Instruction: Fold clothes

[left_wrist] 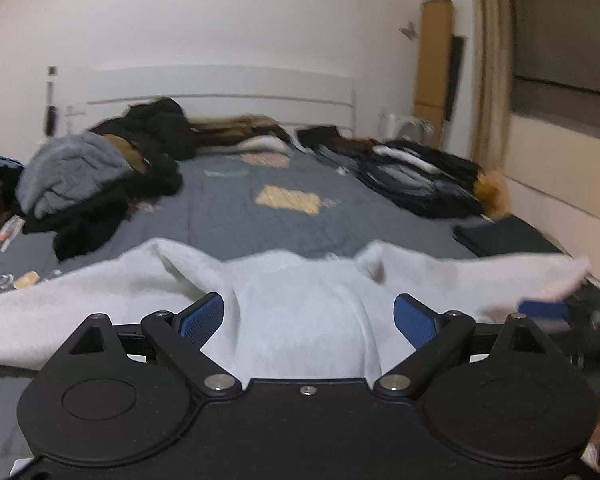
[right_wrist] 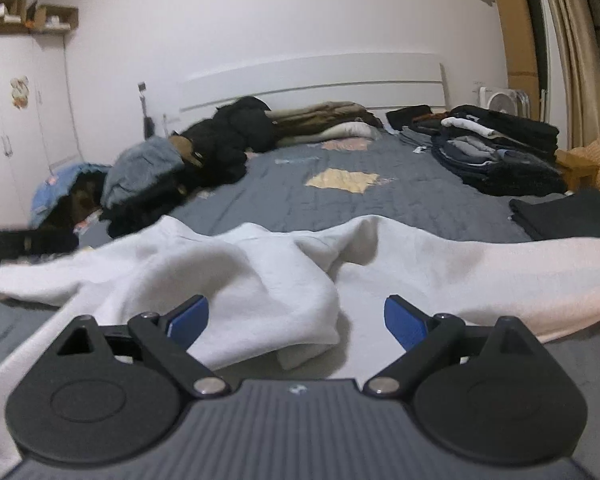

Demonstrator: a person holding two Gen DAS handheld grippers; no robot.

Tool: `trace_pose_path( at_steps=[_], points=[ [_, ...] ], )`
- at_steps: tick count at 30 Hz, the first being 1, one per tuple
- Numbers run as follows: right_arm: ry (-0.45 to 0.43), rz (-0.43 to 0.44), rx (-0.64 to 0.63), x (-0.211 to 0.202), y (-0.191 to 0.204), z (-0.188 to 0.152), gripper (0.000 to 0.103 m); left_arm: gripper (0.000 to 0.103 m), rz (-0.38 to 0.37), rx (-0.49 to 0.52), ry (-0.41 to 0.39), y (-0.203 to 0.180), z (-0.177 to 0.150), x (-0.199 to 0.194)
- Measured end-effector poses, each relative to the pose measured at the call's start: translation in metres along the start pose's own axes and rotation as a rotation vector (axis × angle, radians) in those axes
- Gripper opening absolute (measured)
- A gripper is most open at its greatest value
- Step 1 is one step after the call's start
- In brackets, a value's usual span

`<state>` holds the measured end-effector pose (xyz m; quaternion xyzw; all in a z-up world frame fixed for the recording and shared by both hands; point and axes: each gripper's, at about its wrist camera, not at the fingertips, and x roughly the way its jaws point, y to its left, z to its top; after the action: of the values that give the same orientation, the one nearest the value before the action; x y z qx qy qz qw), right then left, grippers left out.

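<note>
A white sweatshirt (left_wrist: 300, 280) lies spread and rumpled across the near end of the bed, its sleeves running out to both sides. My left gripper (left_wrist: 308, 304) is open, and the middle of the garment bulges up between its blue pads (left_wrist: 202, 318). In the right wrist view the same sweatshirt (right_wrist: 260, 264) shows a thick fold bunched toward the left. My right gripper (right_wrist: 296, 304) is open low over that fold, its fingers apart on either side of it. A blurred blue pad (left_wrist: 544, 310) of the right gripper shows at the garment's right sleeve.
The bed has a grey quilt (right_wrist: 340, 200) and a white headboard (right_wrist: 312, 80). A heap of unfolded dark and grey clothes (right_wrist: 172, 168) sits at the left. Folded stacks (right_wrist: 500, 148) line the right side, with a dark folded piece (right_wrist: 568, 212) nearer.
</note>
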<state>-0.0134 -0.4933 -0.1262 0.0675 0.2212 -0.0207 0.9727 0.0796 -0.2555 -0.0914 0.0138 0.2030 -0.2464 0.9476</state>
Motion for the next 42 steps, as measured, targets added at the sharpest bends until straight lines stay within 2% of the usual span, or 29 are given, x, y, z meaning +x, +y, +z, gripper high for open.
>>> trace_pose_path(
  at_steps=[4,10,14,18,21,22,25,28,30,32,34,37,40,41,42],
  points=[
    [0.008,0.051,-0.031,0.015,-0.001,0.017,0.094,0.092,-0.020,-0.014,-0.039,-0.005,0.012,0.016],
    [0.040,0.156,-0.095,0.056,0.008,0.039,0.095,0.092,0.044,-0.042,-0.020,0.003,0.001,0.055],
    [0.089,0.196,-0.046,0.088,0.014,0.023,0.094,0.092,0.064,-0.017,0.097,0.009,-0.027,0.078],
    [0.181,0.162,-0.205,0.109,0.031,-0.002,0.094,0.094,0.087,0.024,0.229,0.013,-0.056,0.101],
    [0.219,0.163,-0.216,0.116,0.029,-0.014,0.094,0.096,0.105,0.055,0.328,0.016,-0.078,0.119],
    [0.233,0.171,-0.211,0.118,0.027,-0.017,0.094,0.097,0.105,0.053,0.344,0.018,-0.080,0.122],
    [0.224,0.186,-0.183,0.116,0.018,-0.015,0.094,0.095,0.086,-0.001,0.326,0.028,-0.069,0.120],
    [0.189,0.178,-0.103,0.111,0.005,-0.003,0.094,0.086,0.067,-0.055,0.308,0.039,-0.058,0.119],
    [0.163,0.172,-0.051,0.109,-0.003,0.003,0.094,0.084,0.054,-0.091,0.296,0.046,-0.051,0.118],
    [0.149,0.160,-0.005,0.110,-0.011,0.007,0.094,0.069,0.041,-0.127,0.284,0.052,-0.044,0.117],
    [0.164,0.133,0.028,0.118,-0.016,0.004,0.094,0.064,0.028,-0.163,0.272,0.059,-0.036,0.116],
    [0.212,0.089,0.057,0.133,-0.017,-0.003,0.094,0.065,0.009,-0.217,0.253,0.070,-0.025,0.115],
    [0.237,0.095,0.087,0.141,-0.015,-0.007,0.094,0.062,-0.006,-0.210,0.290,0.072,-0.036,0.123],
    [0.245,0.098,0.095,0.144,-0.014,-0.009,0.092,0.051,-0.011,-0.203,0.307,0.072,-0.041,0.127],
    [0.246,0.102,0.094,0.144,-0.013,-0.011,0.091,0.045,-0.016,-0.196,0.324,0.072,-0.047,0.130]
  ],
)
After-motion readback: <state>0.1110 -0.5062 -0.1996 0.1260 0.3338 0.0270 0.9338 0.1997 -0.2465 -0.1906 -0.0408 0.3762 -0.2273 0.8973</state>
